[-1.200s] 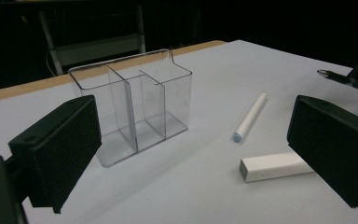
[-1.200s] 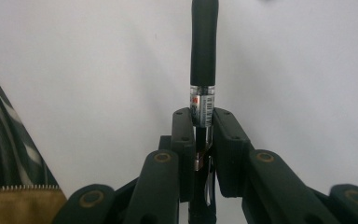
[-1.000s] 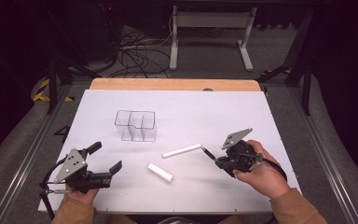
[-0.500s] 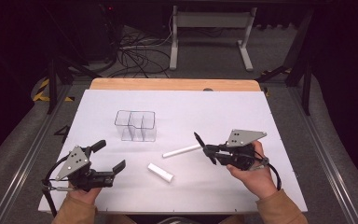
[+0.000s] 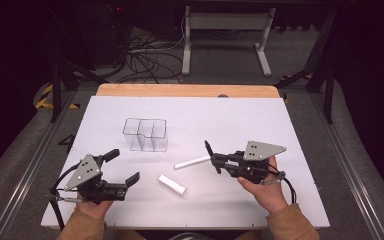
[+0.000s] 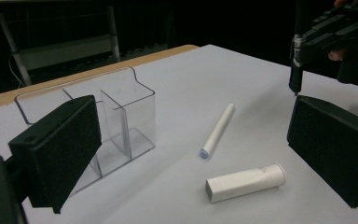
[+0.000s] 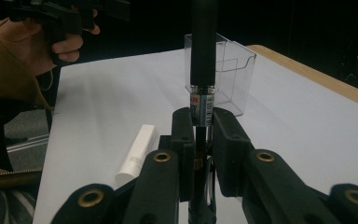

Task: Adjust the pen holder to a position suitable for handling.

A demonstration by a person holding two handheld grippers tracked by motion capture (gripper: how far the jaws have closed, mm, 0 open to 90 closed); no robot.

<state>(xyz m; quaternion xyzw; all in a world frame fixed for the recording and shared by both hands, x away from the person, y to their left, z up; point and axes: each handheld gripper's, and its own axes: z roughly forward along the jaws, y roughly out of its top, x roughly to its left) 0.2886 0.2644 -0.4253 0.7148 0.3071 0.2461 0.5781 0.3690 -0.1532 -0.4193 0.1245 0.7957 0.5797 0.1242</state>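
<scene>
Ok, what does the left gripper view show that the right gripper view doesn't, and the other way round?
Left gripper view: the left gripper with its jaws open, and the slim white stick and short white tube lying apart. Right gripper view: the right gripper clamped on the black pen, the pen's printed band, and the hand holding the left gripper. Both: the clear divided container, the pen, the white table.
</scene>
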